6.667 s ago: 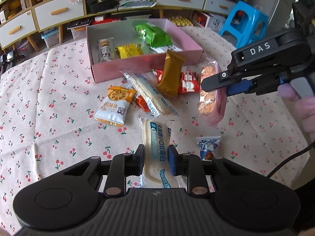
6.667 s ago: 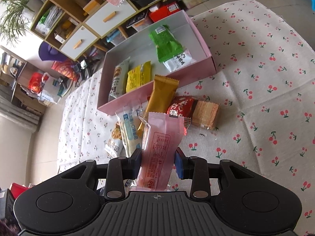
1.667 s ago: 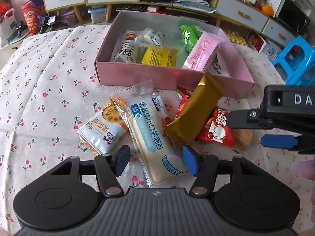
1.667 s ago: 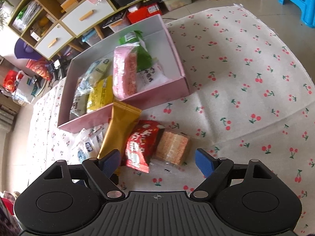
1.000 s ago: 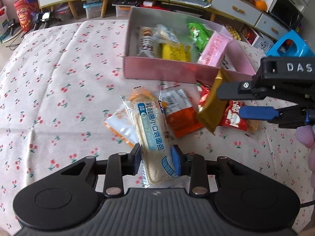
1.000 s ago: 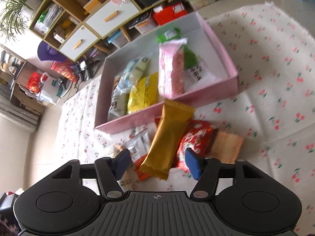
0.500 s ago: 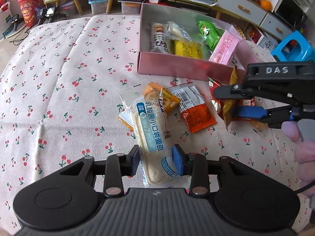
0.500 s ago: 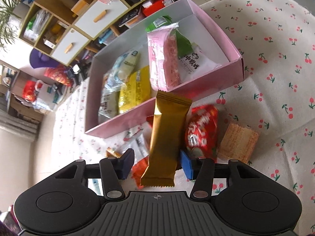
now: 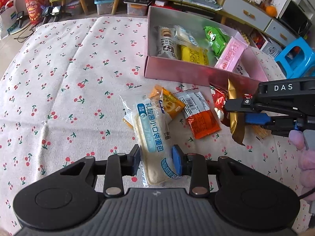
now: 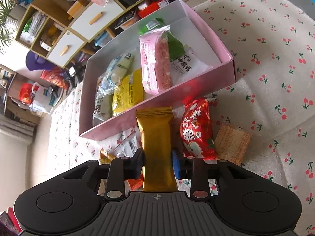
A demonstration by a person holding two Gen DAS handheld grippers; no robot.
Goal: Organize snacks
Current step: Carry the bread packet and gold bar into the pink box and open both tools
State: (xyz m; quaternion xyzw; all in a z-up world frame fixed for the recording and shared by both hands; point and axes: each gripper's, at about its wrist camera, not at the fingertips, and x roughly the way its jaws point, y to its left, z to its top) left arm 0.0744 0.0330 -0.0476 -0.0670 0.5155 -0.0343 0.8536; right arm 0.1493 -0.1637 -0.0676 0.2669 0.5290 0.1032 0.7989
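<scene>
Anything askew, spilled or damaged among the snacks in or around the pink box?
One thing: the pink wafer pack lies slanted in the pink box, one end propped on the front wall, partly covering the green packet. Nothing looks spilled or torn.

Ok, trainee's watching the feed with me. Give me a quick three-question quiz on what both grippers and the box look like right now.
1. True or false: the right gripper is shut on the gold bar.
2. What does the left gripper hold?
A. orange packet
B. long bread packet
C. pink packet
3. Fill in: the pink packet lies inside the pink ____.

Key: 1 true. 2 B, the long bread packet. 3 box.
</scene>
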